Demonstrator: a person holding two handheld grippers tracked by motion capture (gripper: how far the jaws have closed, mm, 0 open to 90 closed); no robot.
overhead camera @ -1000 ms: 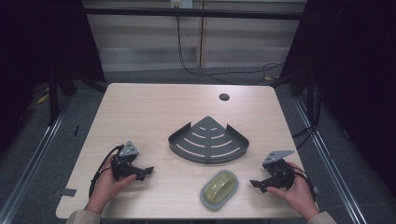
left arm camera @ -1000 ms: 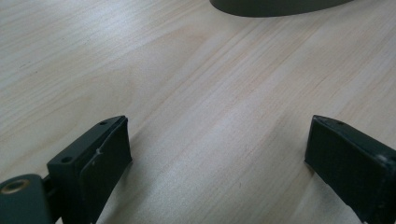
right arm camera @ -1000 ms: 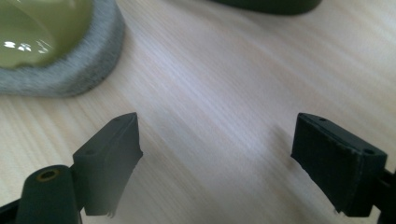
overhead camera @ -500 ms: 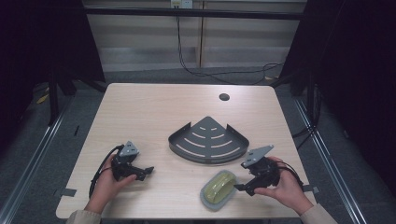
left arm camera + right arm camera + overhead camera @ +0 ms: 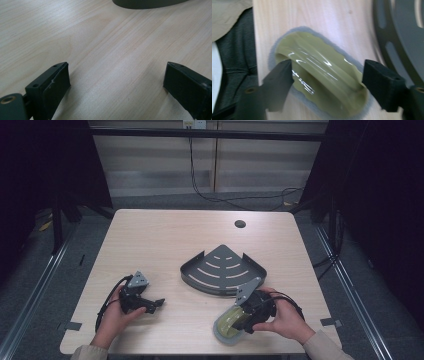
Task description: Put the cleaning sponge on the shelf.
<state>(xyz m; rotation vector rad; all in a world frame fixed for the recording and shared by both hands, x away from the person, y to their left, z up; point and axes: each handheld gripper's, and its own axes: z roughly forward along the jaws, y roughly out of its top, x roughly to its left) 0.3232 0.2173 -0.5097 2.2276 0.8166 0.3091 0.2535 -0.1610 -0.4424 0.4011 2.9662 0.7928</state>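
The right tongs point(image 5: 327, 82) are wide open over a shiny olive-green oval dish with a grey rim point(image 5: 319, 75), at the near edge of the pale wooden counter point(image 5: 165, 240). The left tongs point(image 5: 115, 87) rest wide open, holding nothing. A dark grey fan-shaped metal rack point(image 5: 222, 270) sits just beyond the dish.

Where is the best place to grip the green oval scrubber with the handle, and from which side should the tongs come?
Probably the raised olive handle along the middle of the scrubber, taken from above across its narrow width. It stands above the flat grey base, and the open right tongs already straddle it.
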